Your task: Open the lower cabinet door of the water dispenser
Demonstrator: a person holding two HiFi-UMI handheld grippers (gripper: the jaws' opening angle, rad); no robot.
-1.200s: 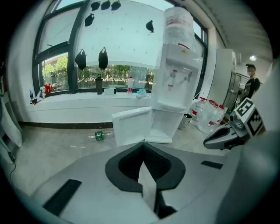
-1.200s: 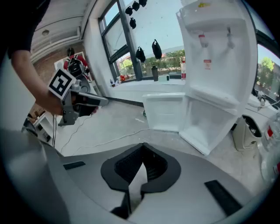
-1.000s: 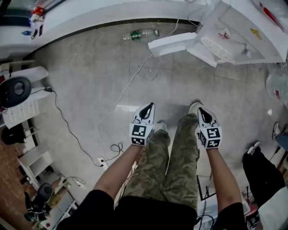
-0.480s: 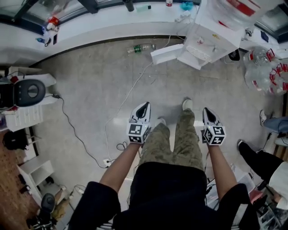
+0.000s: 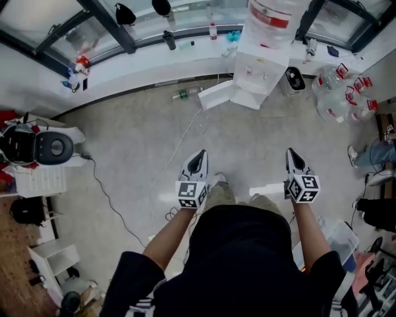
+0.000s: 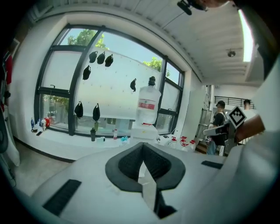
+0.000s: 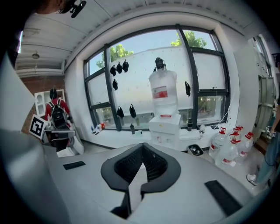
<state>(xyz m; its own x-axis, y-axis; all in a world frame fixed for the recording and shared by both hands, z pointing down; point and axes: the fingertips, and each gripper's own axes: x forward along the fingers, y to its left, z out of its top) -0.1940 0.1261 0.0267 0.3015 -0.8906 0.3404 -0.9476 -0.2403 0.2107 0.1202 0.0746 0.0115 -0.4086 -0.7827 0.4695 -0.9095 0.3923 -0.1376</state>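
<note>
Both my grippers are empty: the left gripper (image 5: 199,156) has its jaws pressed together with nothing between them, and so does the right gripper (image 5: 292,155). I hold them out in front of me, one to each side of my body, over bare floor (image 5: 124,136)

The water dispenser (image 5: 260,68) stands well ahead of me against the window ledge (image 5: 124,68), with its big bottle (image 5: 270,15) on top. Its lower door (image 5: 216,94) looks to me to be swung out from the cabinet front towards the left, a white panel standing clear of the body. I judge the opening itself is done, and nothing is left but to stay clear of it. From this far off I cannot tell how wide it stands

There is plenty of open floor between me and the dispenser. The free edge of the door juts into the path on the left side, so I would come in from the right if I went back. A cable (image 5: 179,145) trails across the floor from near the door towards my left foot, and a small bottle (image 5: 185,94) lies just beside the door. Spare water jugs (image 5: 337,86) crowd the right of the dispenser, and a dark bin (image 5: 294,78) sits close against it
</note>
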